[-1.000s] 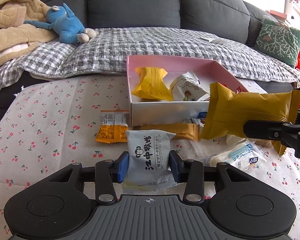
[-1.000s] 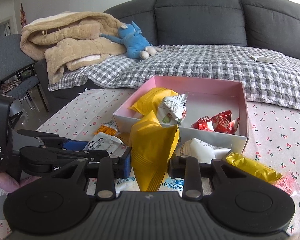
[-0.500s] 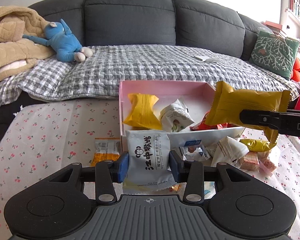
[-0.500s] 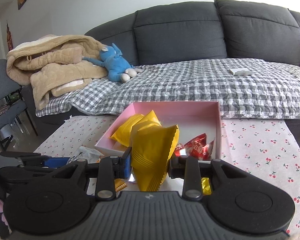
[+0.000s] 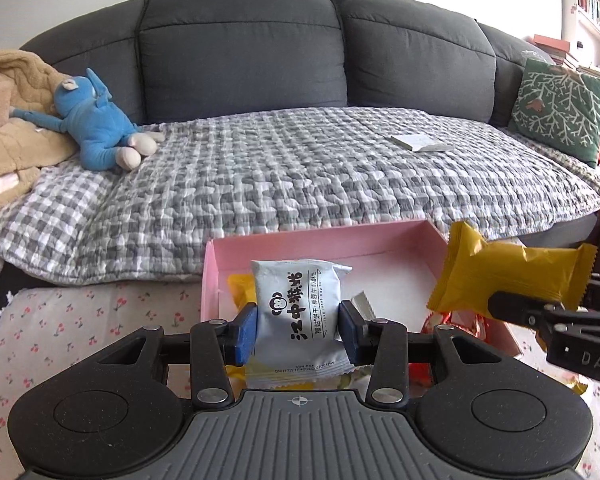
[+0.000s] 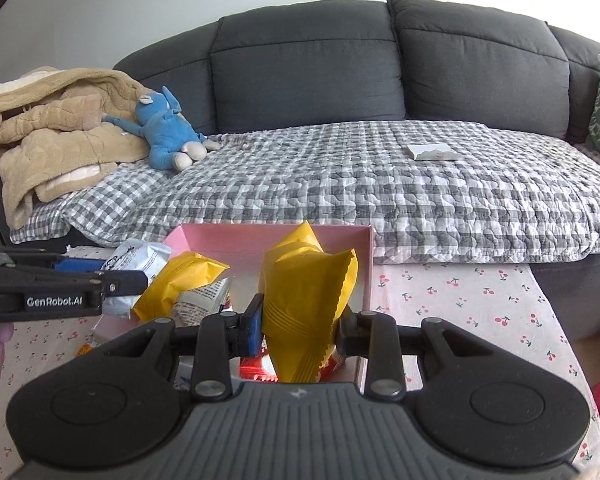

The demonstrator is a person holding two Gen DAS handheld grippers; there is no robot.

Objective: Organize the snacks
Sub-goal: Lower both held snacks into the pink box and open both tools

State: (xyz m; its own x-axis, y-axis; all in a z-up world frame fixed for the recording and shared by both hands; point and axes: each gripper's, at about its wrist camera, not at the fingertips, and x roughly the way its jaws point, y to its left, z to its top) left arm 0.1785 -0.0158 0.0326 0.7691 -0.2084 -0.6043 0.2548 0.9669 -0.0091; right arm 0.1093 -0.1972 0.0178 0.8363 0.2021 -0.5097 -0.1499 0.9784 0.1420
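My left gripper is shut on a white snack packet with black Chinese lettering, held upright over the near wall of the pink box. My right gripper is shut on a yellow snack packet, which hangs over the right half of the pink box. In the left wrist view the same yellow packet hovers at the right above the box. Inside the box lie another yellow packet, a white printed packet and red wrappers, partly hidden by the grippers.
The box stands on a cherry-print cloth. Behind it is a grey sofa with a checked quilt, a blue plush toy, a beige blanket, a green cushion and a small white pack.
Both grippers have moved forward and up from the loose snacks on the cloth to above the pink box, each still holding its packet. The box now fills the middle of both views.
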